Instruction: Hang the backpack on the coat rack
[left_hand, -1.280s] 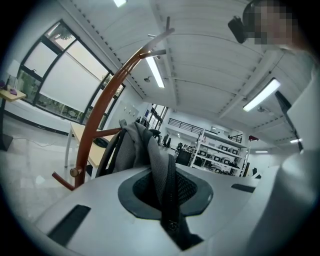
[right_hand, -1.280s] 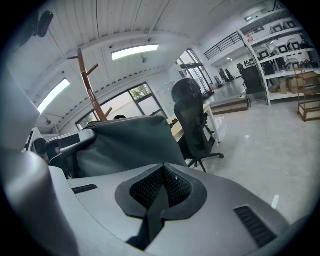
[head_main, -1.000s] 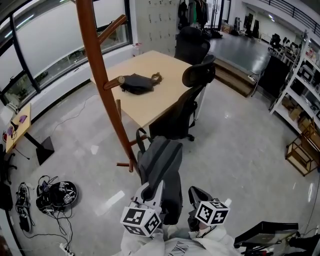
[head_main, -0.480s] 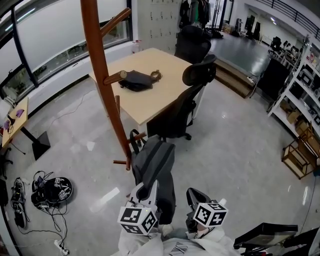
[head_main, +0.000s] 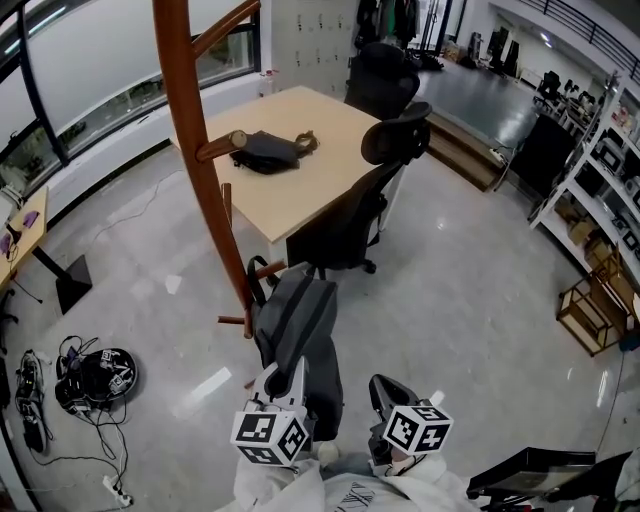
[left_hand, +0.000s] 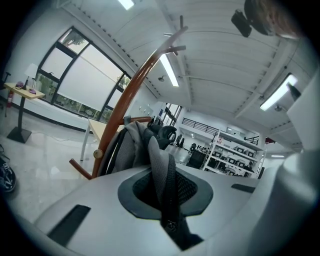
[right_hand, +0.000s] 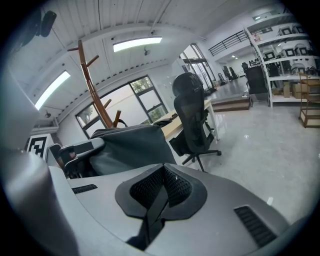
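The brown wooden coat rack (head_main: 205, 190) rises at the left of the head view, with pegs sticking out high up and low down. A grey backpack (head_main: 295, 320) hangs just right of its lower pole, close to a low peg. My left gripper (head_main: 288, 378) is shut on a grey strap (left_hand: 161, 167) of the backpack (left_hand: 129, 145), with the coat rack (left_hand: 131, 92) curving up behind it. My right gripper (head_main: 385, 395) sits beside the bag, apart from it. Its jaws (right_hand: 159, 192) look shut with nothing between them, and the backpack (right_hand: 130, 145) shows to its left.
A wooden table (head_main: 330, 150) with a dark bag (head_main: 268, 150) on it stands behind the rack. A black office chair (head_main: 350, 220) is at its near edge. Cables and gear (head_main: 95, 375) lie on the floor at left. Shelving (head_main: 600, 150) lines the right side.
My left gripper has sunk a little with the backpack still in its grip. The right gripper has kept still.
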